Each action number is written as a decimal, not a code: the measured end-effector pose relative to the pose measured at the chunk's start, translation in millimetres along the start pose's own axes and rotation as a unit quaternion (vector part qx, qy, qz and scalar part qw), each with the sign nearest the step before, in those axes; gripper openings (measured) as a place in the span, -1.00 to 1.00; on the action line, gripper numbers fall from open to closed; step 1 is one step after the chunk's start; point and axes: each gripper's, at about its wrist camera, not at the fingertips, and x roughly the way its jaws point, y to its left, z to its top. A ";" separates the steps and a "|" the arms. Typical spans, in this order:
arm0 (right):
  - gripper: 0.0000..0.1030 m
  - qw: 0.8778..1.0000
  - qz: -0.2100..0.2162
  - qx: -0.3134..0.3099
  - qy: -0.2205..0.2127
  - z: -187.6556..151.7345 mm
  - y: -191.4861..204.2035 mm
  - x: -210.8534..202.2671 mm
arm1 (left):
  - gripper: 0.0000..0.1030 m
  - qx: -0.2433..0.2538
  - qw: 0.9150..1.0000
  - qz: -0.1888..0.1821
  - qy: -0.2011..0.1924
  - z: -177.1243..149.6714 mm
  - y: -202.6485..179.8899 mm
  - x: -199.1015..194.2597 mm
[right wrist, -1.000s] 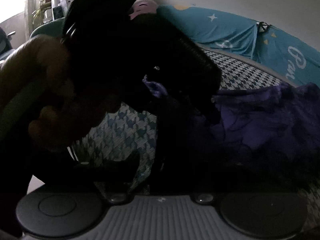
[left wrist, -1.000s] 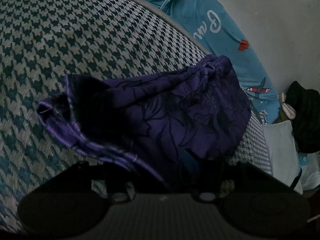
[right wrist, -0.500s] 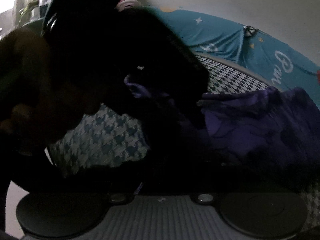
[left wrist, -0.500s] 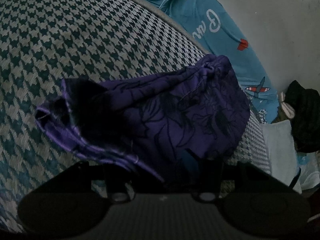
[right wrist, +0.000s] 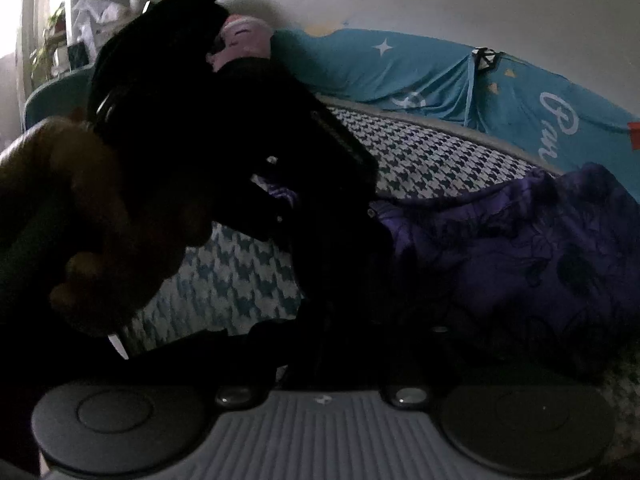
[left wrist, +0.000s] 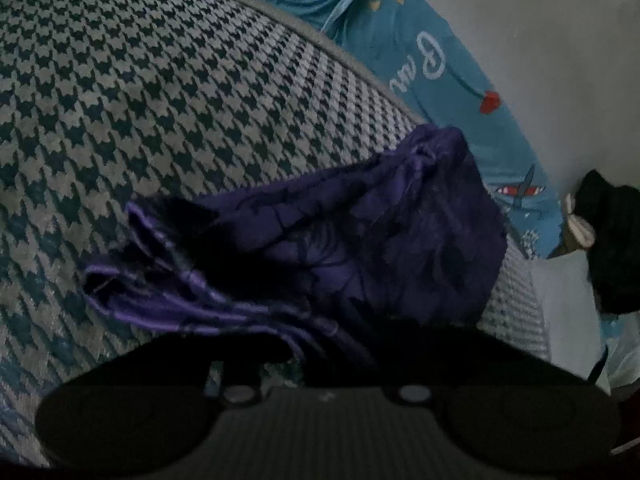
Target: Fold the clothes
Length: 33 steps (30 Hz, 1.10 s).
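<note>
A purple garment (left wrist: 360, 240) with a dark flower print lies bunched on the houndstooth bed cover (left wrist: 160, 100). Its near hem runs down between the dark fingers of my left gripper (left wrist: 332, 344), whose jaws are closing and pinch the cloth. In the right wrist view the same garment (right wrist: 520, 248) spreads to the right. My right gripper (right wrist: 348, 320) is shut on its shadowed left edge. A hand (right wrist: 80, 220) holding the left tool's black housing (right wrist: 208, 128) fills the left of that view, close beside the right gripper. Both sets of fingertips are lost in shadow.
A teal printed sheet (left wrist: 440, 80) is draped along the wall behind the bed. A white pillow (left wrist: 560, 312) and a black bundle (left wrist: 612, 240) sit past the bed's right end. A pink plush (right wrist: 244, 36) and a plant (right wrist: 52, 40) are at the back left.
Both pairs of fingers have drawn together onto the purple cloth. The garment itself has barely shifted, and neither hand has travelled noticeably.
</note>
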 end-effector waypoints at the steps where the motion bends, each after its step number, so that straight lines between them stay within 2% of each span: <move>1: -0.71 1.000 0.002 0.005 -0.001 1.2 0.2 -0.9 | -0.55 -0.002 1.000 -0.003 -0.005 0.4 0.0 -2.1; 6: -0.71 1.000 0.006 0.015 -0.005 7.0 2.8 -0.7 | -0.57 -0.032 0.999 -0.018 -0.012 3.9 7.8 -10.3; 12: -0.71 0.999 0.015 0.032 -0.010 11.2 5.5 -4.1 | -0.58 -0.023 1.000 -0.013 -0.010 8.6 6.9 -17.5; 18: -0.71 0.998 0.026 0.052 -0.017 17.0 9.2 -6.0 | -0.58 -0.039 0.999 -0.024 -0.017 14.5 13.0 -27.5; 25: -0.71 0.997 0.039 0.064 -0.026 26.5 17.6 -5.7 | -0.58 -0.036 0.999 -0.027 -0.024 22.7 18.5 -42.3; 33: -0.71 0.993 0.071 0.082 -0.036 42.0 27.1 5.5 | -0.57 -0.026 0.999 -0.022 -0.031 40.6 26.3 -61.2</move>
